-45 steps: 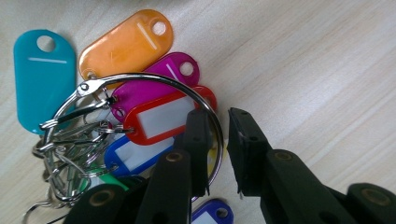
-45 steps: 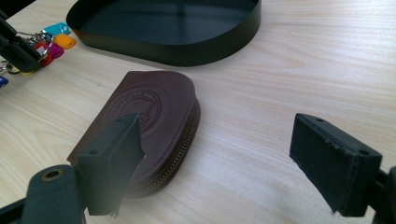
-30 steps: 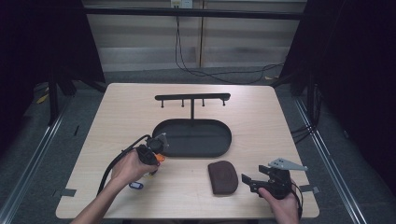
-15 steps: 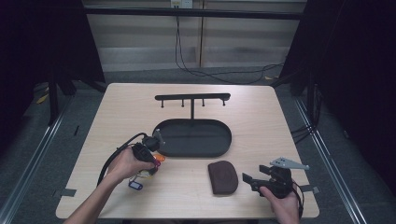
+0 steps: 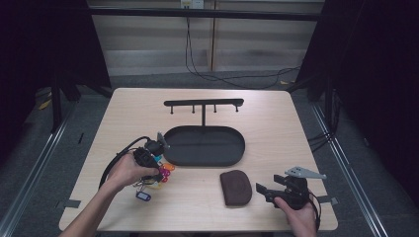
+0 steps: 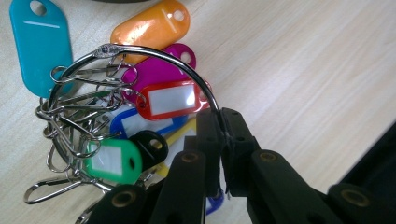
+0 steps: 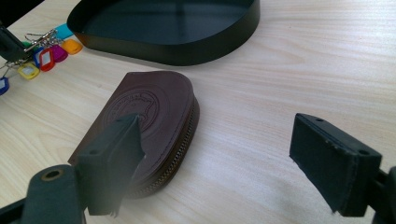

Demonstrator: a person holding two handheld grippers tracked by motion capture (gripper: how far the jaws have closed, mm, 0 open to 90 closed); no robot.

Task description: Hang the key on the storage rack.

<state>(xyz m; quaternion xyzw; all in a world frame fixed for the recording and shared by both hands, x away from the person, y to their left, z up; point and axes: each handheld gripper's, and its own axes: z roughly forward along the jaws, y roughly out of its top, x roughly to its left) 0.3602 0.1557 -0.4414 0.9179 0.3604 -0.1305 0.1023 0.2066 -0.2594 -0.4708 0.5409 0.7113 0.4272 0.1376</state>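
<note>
1. Key ring (image 6: 140, 56): the left gripper (image 6: 219, 121) has its jaws pinching the wire loop. I'd lift straight and slowly, so the tags don't swing or slip.
2. It lies on the worktop (image 5: 306, 148) just left of the tray (image 5: 237, 148); the steel loop carries bright tags and clips.
3. The right gripper (image 7: 215, 158), right of the pouch (image 7: 154, 112), has its jaws spread.

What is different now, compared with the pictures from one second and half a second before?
The left gripper drew back a little toward the person, away from the black tray, and stays shut on the key ring with its coloured tags, which moved along with it. The right gripper is open and stayed beside the brown pouch. Pouch, tray and hook rack did not move.
</note>
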